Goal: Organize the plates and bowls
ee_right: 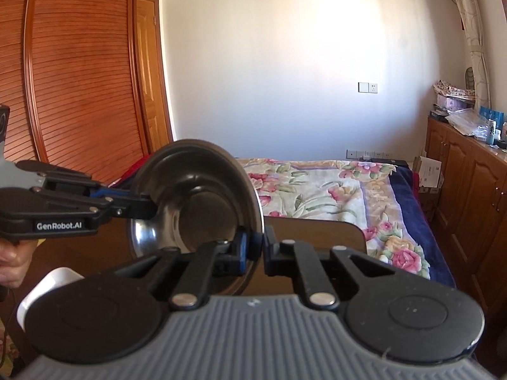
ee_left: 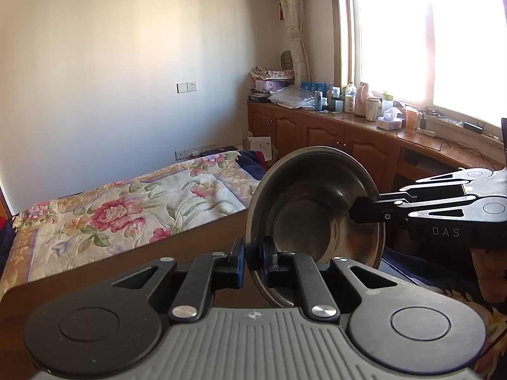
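A steel bowl (ee_left: 301, 209) is held up on edge above a brown table (ee_left: 126, 269). My left gripper (ee_left: 253, 253) is shut on the near part of its rim, one blue pad on each side. From the right, my right gripper (ee_left: 358, 213) pinches the rim at the bowl's right side. In the right wrist view the same bowl (ee_right: 202, 190) shows its other face; my right gripper (ee_right: 255, 247) is shut on the rim low down. My left gripper (ee_right: 152, 205) clamps the rim from the left. Whether a second bowl is nested in it I cannot tell.
A bed with a flowered cover (ee_right: 332, 190) lies beyond the table edge (ee_right: 310, 231). Wooden cabinets (ee_left: 332, 133) crowded with bottles and boxes run under the window on the right. A white object (ee_right: 54, 281) and a person's hand (ee_right: 12, 266) sit low left.
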Tool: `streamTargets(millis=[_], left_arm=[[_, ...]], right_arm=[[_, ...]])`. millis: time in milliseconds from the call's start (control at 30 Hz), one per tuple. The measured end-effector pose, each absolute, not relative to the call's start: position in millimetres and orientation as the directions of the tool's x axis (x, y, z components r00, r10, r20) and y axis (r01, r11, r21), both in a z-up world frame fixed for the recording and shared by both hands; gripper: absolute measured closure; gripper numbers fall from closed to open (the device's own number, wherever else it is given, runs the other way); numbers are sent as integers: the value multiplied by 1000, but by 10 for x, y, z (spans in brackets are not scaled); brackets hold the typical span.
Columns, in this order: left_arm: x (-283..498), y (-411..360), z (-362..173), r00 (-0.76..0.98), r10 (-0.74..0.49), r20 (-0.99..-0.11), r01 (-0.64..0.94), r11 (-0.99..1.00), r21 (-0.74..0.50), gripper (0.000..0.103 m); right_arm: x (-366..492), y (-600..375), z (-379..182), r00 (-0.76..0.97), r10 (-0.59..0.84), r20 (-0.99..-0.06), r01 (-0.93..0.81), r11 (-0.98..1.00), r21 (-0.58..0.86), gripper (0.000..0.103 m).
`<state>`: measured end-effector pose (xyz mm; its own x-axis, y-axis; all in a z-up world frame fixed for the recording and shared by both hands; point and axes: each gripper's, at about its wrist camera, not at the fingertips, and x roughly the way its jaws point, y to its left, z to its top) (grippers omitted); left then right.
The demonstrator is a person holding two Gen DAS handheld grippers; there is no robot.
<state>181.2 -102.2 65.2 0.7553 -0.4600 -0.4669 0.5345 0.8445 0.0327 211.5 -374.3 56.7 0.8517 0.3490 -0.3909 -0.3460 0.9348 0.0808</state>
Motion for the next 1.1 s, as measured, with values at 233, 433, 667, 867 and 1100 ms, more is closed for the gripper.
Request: streamTargets(millis=[233, 433, 667, 867, 1100], left_arm=[[1548, -898, 484, 746, -478, -463, 532, 847, -17, 91], [1374, -850, 374, 740, -477, -474, 531, 847, -23, 91], [1261, -779, 275, 734, -478, -483, 527, 849, -40, 91], [1179, -723, 115, 727, -470, -501, 507, 859, -71, 91], [1120, -688, 16, 718, -467, -516, 502, 861, -80, 91]], right_arm=[[1958, -3699, 501, 853, 346, -391, -343, 936, 80, 92], [1780, -3667, 353, 848, 354, -395, -336, 935, 115, 92], [1653, -3613, 288, 840, 362, -404, -337, 932, 135, 92], [1598, -3605, 171, 833, 381, -401, -342, 924, 169, 92], [1543, -3583, 42, 823, 396, -408, -343, 918, 198, 91]])
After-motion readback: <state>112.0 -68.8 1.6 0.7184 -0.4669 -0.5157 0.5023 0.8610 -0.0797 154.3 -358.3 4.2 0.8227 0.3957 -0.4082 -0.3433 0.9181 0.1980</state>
